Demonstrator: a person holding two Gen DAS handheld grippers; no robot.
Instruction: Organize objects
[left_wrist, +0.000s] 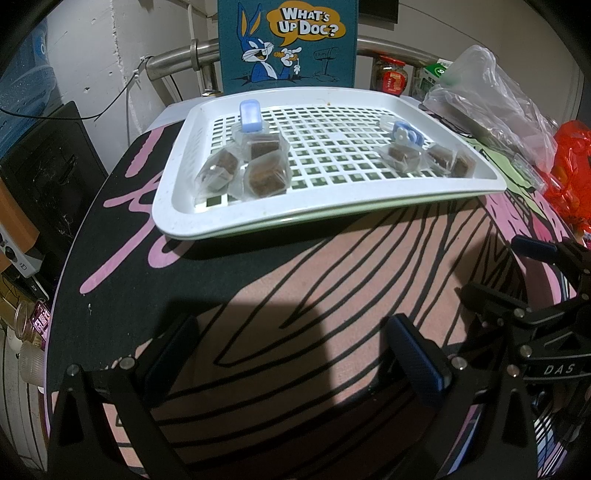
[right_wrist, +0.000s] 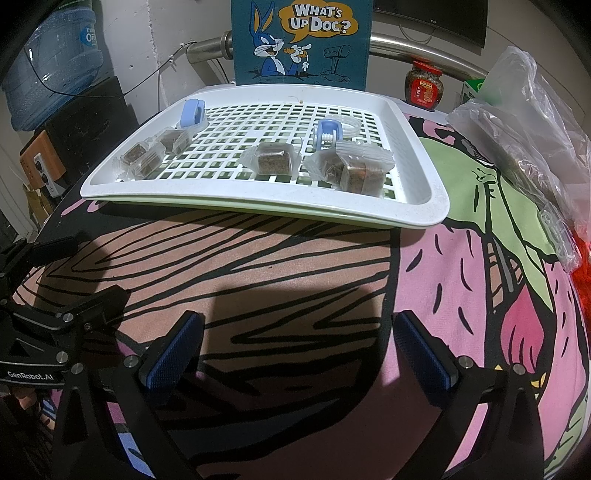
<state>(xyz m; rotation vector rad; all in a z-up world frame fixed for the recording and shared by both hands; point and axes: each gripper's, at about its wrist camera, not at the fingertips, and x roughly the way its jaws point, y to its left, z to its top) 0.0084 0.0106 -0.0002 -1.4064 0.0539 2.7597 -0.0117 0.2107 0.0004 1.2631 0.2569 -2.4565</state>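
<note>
- Left gripper (left_wrist: 295, 354): jaws spread wide, nothing between them; it hovers over the patterned cloth (left_wrist: 332, 258), near side of the white tray (left_wrist: 177, 206).
- Tray, left part — three wrapped brown blocks (left_wrist: 245, 166) clustered together, a blue clip (left_wrist: 250, 116) just beyond them.
- Tray, right part — three more wrapped blocks (right_wrist: 321, 166), a blue roller (right_wrist: 327, 134) behind.
- Right gripper (right_wrist: 299, 350): likewise released and empty, near the tray's front edge.
- Far right: clear plastic bag (right_wrist: 524, 122) on the cloth.

Right claw (right_wrist: 297, 350) sits wide open at the bottom of the frame, nothing in it. White slotted tray (right_wrist: 421, 177) up top holds wrapped brown snack cubes (right_wrist: 274, 160) and two blue clips (right_wrist: 191, 112).
</note>
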